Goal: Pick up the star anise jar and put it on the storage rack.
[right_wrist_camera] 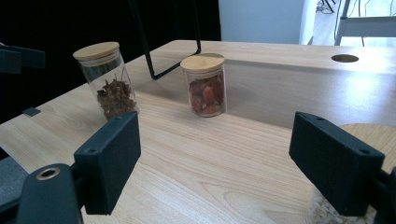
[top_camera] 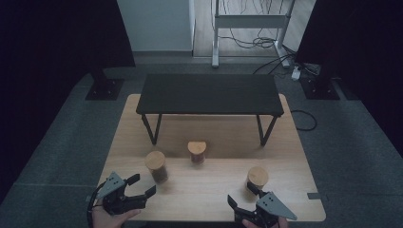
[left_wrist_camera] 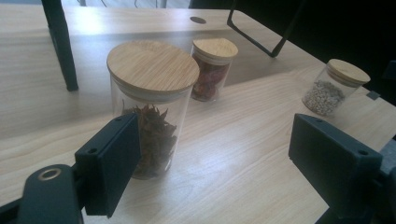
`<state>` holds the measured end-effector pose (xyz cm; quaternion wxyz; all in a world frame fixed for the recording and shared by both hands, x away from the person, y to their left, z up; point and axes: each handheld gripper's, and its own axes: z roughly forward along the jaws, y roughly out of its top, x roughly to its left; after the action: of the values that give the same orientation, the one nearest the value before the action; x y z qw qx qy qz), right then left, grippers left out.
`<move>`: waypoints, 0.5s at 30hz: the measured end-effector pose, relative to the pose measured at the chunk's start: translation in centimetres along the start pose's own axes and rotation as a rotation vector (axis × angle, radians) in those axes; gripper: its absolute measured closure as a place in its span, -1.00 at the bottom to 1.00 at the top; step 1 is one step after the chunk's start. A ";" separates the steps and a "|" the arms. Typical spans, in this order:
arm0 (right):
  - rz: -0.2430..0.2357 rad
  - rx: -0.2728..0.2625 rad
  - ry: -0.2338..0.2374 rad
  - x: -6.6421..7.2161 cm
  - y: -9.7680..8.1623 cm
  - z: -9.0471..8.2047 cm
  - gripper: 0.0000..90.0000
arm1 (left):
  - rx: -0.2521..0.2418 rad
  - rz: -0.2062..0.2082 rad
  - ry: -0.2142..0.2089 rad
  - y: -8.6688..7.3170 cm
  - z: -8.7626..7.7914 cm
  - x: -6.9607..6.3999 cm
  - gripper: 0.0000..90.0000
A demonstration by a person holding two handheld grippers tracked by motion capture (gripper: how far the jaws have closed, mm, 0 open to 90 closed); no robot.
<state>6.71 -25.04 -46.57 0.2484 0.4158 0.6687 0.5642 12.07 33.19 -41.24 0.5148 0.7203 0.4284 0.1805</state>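
Three lidded glass jars stand on a pale wooden table (top_camera: pixel 285 199) as a person brings a two-jaw tool toward them from each side. At the table's seven o'clock, the left gripper (top_camera: pixel 142 186) is spread wide with nothing between its jaws; the dark-spice jar (top_camera: pixel 157 166) stands just beyond, at its one o'clock. In the left gripper view, that jar (left_wrist_camera: pixel 152 107) sits just behind the left-hand jaw rather than centred in the gap. A closing squeeze from this line would likely catch the glass off-centre and tip or skid it on the smooth wood.

Toward twelve o'clock from there, the red-spice jar (top_camera: pixel 196 152) stands under the front edge of a black shelf (top_camera: pixel 209 93). A high lift could knock a bamboo lid against that edge, and a sideways shove on the dark-spice jar could send it into this neighbour.

At the table's five o'clock, the right gripper (top_camera: pixel 243 194) is likewise spread and holds nothing. The pale-seed jar (top_camera: pixel 257 178) is near its far jaw, at roughly one o'clock. In the right gripper view, that jar (right_wrist_camera: pixel 369 135) is largely hidden behind the right-hand jaw, so a blind advance may bump it toward the table's right edge. Whether the lids are seated tightly cannot be told.
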 end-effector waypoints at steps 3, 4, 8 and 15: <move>0.000 -0.001 -0.004 0.1 0.0 -0.1 -0.64 | 0.006 0.011 0.012 0.1 0.1 -0.3 -0.64; 0.001 0.000 -0.006 0.1 0.0 -0.2 -0.64 | 0.008 0.012 0.014 0.1 0.1 -0.3 -0.64; 0.000 0.000 -0.008 0.2 0.1 -0.2 -0.64 | 0.016 0.022 0.025 0.1 0.3 -0.4 -0.65; 0.005 0.011 0.002 0.2 -0.1 0.1 -0.63 | 0.030 0.036 0.046 0.1 0.8 -0.6 -0.67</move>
<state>6.66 -24.87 -46.62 0.2442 0.4183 0.6708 0.5617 12.36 32.22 -41.40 0.4905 0.7312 0.4300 0.1996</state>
